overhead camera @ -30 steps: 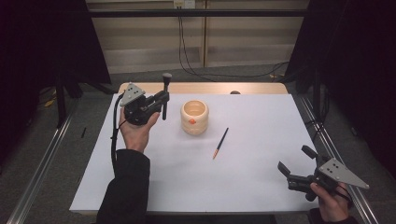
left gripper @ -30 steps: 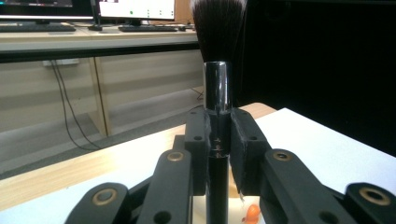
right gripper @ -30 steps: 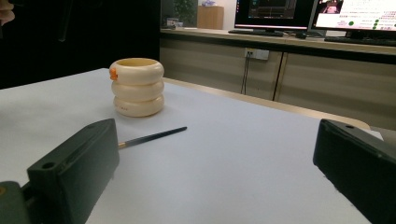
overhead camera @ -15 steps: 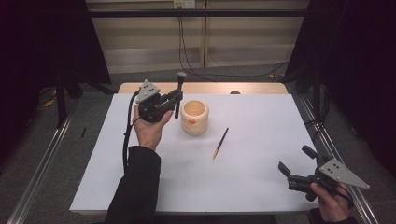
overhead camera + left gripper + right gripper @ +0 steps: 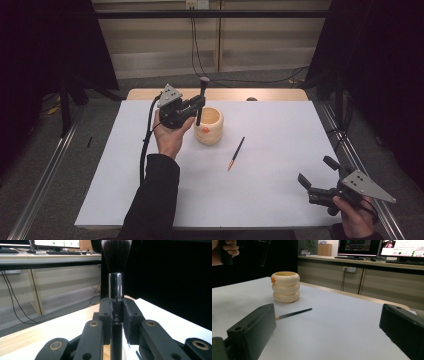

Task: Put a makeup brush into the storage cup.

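Note:
My left gripper [image 5: 199, 106] is shut on a black makeup brush [image 5: 201, 100], held upright with its bristles up. The brush's lower end hangs just left of the rim of a cream ringed cup [image 5: 210, 125] with an orange mark. In the left gripper view the pads clamp the brush's handle below its chrome ferrule [image 5: 116, 287]. A thin dark pencil [image 5: 236, 153] lies on the white table cover [image 5: 280, 145] right of the cup. My right gripper [image 5: 316, 175] rests open at the front right; in its view the cup [image 5: 285, 286] and pencil [image 5: 294, 313] lie ahead.
The wooden table edge [image 5: 270, 94] shows behind the white cover. Metal rails [image 5: 45, 170] run along both sides of the table. Cables hang at the back wall. The person's left sleeve [image 5: 150, 205] reaches in from the bottom.
The left gripper has carried the brush rightward, from well left of the cup to its left rim. The right gripper has stayed in place.

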Tool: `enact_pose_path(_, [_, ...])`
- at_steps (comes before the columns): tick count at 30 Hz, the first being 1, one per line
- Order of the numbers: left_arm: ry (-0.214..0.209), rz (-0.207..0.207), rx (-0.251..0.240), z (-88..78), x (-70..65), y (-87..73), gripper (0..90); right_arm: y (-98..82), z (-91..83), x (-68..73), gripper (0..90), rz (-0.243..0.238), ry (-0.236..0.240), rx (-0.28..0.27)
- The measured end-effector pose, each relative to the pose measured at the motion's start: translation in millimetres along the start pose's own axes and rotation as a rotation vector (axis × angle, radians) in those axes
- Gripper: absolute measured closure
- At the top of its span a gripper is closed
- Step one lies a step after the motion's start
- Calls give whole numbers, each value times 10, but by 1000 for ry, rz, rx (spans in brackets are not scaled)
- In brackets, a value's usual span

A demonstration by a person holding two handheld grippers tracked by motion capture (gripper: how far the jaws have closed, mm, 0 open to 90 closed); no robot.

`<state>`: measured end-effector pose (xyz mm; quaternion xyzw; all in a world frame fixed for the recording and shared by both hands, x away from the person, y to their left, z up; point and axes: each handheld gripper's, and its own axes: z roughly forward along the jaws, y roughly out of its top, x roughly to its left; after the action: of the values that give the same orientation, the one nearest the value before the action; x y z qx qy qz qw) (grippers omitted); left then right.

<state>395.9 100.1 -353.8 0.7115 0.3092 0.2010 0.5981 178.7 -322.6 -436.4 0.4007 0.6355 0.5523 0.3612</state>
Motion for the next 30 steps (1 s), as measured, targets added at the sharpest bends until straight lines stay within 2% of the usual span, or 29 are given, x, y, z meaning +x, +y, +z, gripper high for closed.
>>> enact_pose_path(5, [14,10,8,48,1,16,788,-2,0,-2,2,-1,-1,1])
enact_pose_path(6, [20,-4,-3,61,13,22,788,-2,1,-2,2,0,0,1])
enact_pose_path(8, [19,2,0,74,13,25,787,-2,2,-1,2,0,-1,1])
enact_pose_path(9, [33,23,11,95,13,23,788,-1,0,-2,2,-1,-2,-1])
enact_pose_path(10, [21,29,13,114,25,20,788,0,0,-3,2,-1,-2,-1])
enact_pose_path(11, [38,28,18,129,19,17,788,0,0,-3,2,-1,-2,-1])
enact_pose_path(15, [46,34,19,170,50,7,788,0,0,0,2,0,-1,0])
enact_pose_path(17, [50,18,20,174,67,9,788,-1,-4,-7,2,-3,-2,0])
enact_pose_path(18, [38,6,5,189,74,7,788,-1,-3,-8,2,-3,-1,0])
enact_pose_path(19, [48,2,1,204,69,5,788,-1,-3,-8,2,-3,-1,0])
enact_pose_path(21, [34,2,4,234,65,3,787,-1,1,-2,2,-2,0,-1])
enact_pose_path(22, [29,16,17,247,58,0,787,-1,1,-2,2,-2,0,-1])
enact_pose_path(26, [33,19,24,302,33,-28,787,-1,0,-5,2,-2,-1,0])
enact_pose_path(27, [28,5,13,334,38,-49,787,-1,-1,-5,2,-2,-2,0])
enact_pose_path(30, [35,0,19,376,47,-74,787,-1,-1,-4,2,-3,0,0])
